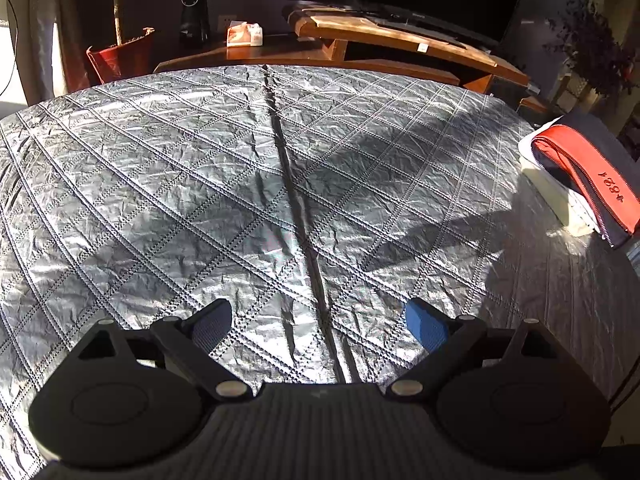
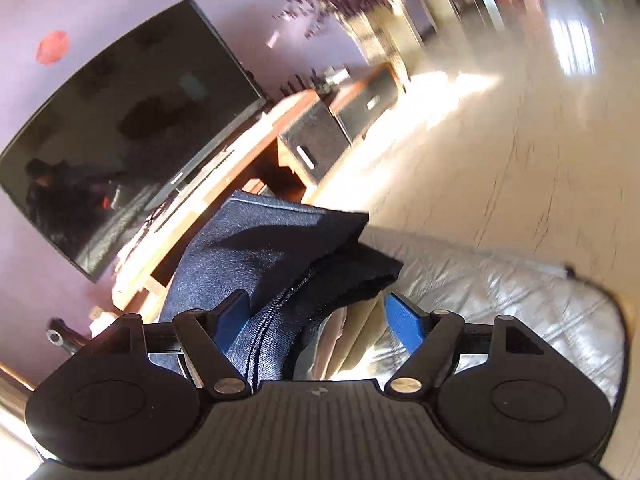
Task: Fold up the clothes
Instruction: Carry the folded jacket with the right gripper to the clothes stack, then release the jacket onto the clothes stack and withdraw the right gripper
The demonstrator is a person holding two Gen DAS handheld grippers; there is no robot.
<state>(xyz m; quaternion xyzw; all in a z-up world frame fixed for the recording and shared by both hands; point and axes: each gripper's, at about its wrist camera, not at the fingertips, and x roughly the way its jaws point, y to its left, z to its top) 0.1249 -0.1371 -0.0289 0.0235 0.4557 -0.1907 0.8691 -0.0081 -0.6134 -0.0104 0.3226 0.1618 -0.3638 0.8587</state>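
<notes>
Blue-padded fingers of the right gripper are filling the bottom of the right wrist view, and they are standing wide apart. Between them a dark navy garment is lying folded on top of a stack. The left pad is sitting close against the cloth, while the right pad is standing clear of it, so nothing is being squeezed. This view is tilted and blurred, and a television and pale floor are sliding past behind.

In the left wrist view, the left gripper is hovering with its jaws released and empty above a silvery quilted bedcover. A dark seam is running away from the camera down the middle of the cover.

At the far right edge of the bedcover, a folded pile is resting. An orange-red and navy zipped garment is lying on top, with pale folded cloth beneath it.

The garment is looking soft, limp and light, with a slightly slick, sporty weave. It would probably sag and unfold if lifted by one corner. The zip is the only stiff part. A safer hold is likely along a thick folded edge, pinching all layers at once, or with both grippers on opposite ends.

The pile's long axis is running from the near right edge of the bedcover away toward the far left. The zip is following that same line.
</notes>
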